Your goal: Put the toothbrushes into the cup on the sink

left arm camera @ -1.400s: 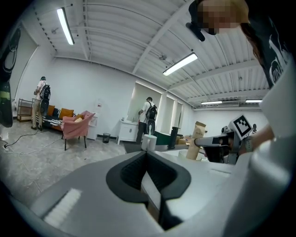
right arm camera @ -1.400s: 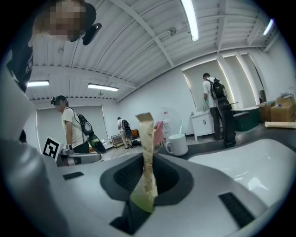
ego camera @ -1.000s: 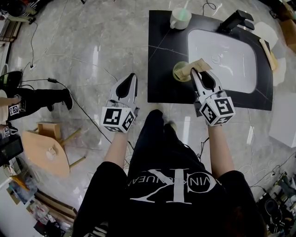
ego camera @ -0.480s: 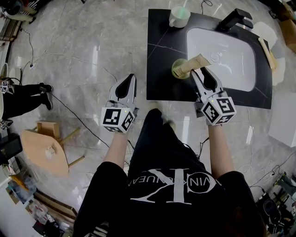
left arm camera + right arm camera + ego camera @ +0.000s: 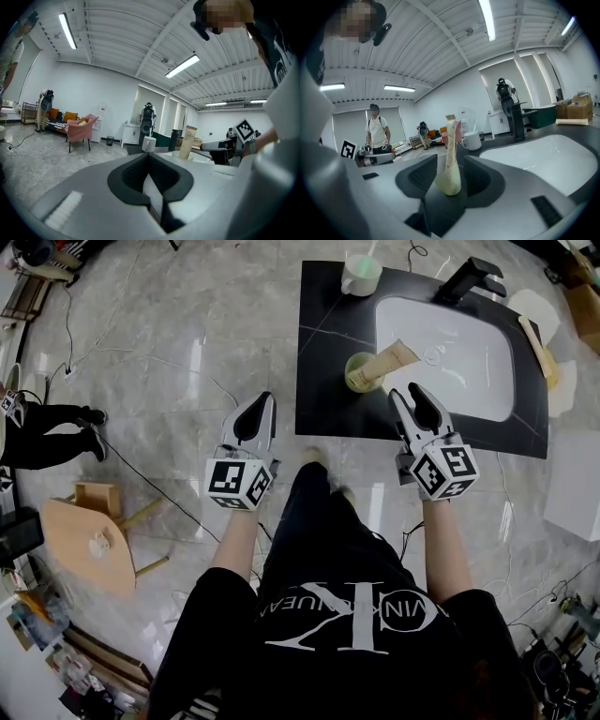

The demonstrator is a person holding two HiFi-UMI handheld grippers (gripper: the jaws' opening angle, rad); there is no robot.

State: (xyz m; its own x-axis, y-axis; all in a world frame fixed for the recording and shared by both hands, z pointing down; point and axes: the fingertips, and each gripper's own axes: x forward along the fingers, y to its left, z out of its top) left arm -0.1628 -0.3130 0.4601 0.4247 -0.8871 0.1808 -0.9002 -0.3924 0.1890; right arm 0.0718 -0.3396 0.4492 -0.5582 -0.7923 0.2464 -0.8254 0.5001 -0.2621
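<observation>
Right tongs [image 5: 405,393] are opening, empty, the tube [image 5: 392,358] standing in the cup [image 5: 356,378] just ahead.

A black counter [image 5: 319,381] with a white basin [image 5: 450,357] carries a white mug [image 5: 361,276], a green cup [image 5: 361,373] and a black tap [image 5: 473,279].

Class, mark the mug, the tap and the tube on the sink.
mug [image 5: 357,284], head view, outer wall.
tap [image 5: 472,279], head view, black spout.
tube [image 5: 392,359], head view, middle of its body.
</observation>
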